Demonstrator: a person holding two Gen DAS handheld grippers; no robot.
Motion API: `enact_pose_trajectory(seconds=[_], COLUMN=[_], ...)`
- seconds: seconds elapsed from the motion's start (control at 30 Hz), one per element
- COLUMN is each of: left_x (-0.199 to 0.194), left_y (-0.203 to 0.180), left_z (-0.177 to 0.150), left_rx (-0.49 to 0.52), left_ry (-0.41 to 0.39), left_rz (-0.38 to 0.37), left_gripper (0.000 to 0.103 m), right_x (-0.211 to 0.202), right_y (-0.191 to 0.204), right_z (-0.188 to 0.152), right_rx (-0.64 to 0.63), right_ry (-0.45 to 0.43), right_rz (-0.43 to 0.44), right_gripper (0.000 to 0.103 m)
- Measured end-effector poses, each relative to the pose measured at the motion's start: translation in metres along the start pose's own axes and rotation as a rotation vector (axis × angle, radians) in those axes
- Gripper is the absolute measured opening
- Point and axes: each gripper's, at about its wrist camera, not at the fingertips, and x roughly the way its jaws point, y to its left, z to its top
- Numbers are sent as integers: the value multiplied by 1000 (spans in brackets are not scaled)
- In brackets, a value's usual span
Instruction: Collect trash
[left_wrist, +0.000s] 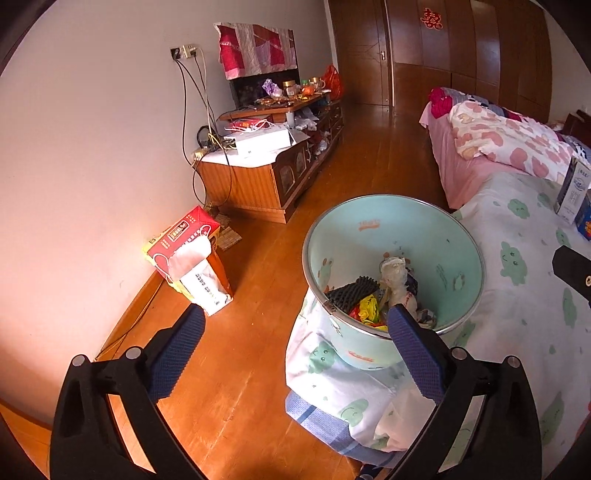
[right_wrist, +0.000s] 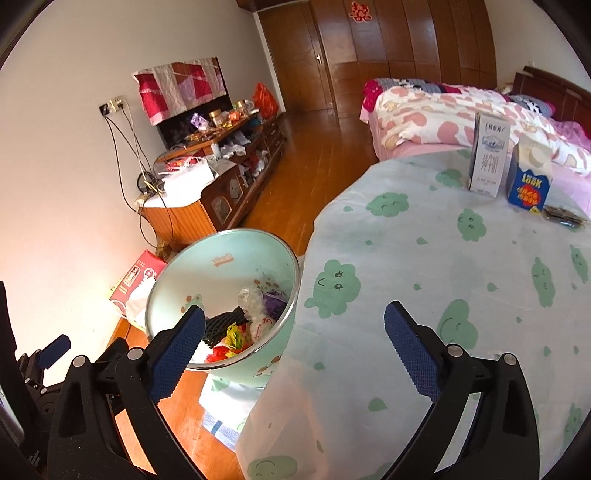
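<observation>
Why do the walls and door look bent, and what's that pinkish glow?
Both views: fisheye lenses bow straight lines, with dark rounded corners. Left wrist view: warm pink-orange light washes the wall low down. Right wrist view: the same glow, fainter; the cartons stay sharp.

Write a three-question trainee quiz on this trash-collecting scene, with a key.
1. True or false: the right gripper holds a carton.
2. Which stands nearer the blue carton? A) white milk carton B) trash bin
3. Fill in: the flat dark wrapper lies on the ______ cloth.

Key
1. False; both it and the left gripper are open and empty.
2. A
3. cloud-patterned tablecloth
</observation>
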Motion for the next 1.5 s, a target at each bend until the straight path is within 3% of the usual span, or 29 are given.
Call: enact_pose_trajectory(seconds=[0.2,0.43,0.63,1.1,1.5], left_x=[-32,-75,-98,-115,-115], left_y=[9,11,13,18,18], left_z=[-1,-1,-3,-5,-4], left_rx=[-32,-18,-23,-39,-48], left_ry=[-56,-233,-292,-344,-349], left_rz=[-41,-18,-46,-67,-69], left_gripper=[97,97,97,97,97], right_x=[-33,-70,-95,-128,-130], right_y=[9,23,17,17,19], right_z=[-8,-25,-22,-19,-21], right_rx=[-11,-94,-70,-46,-42], right_ry=[-94,-259,-361,-433,-422], right_rz=[-18,-72,-67,-72,-76], right_gripper=[97,98,98,98,98])
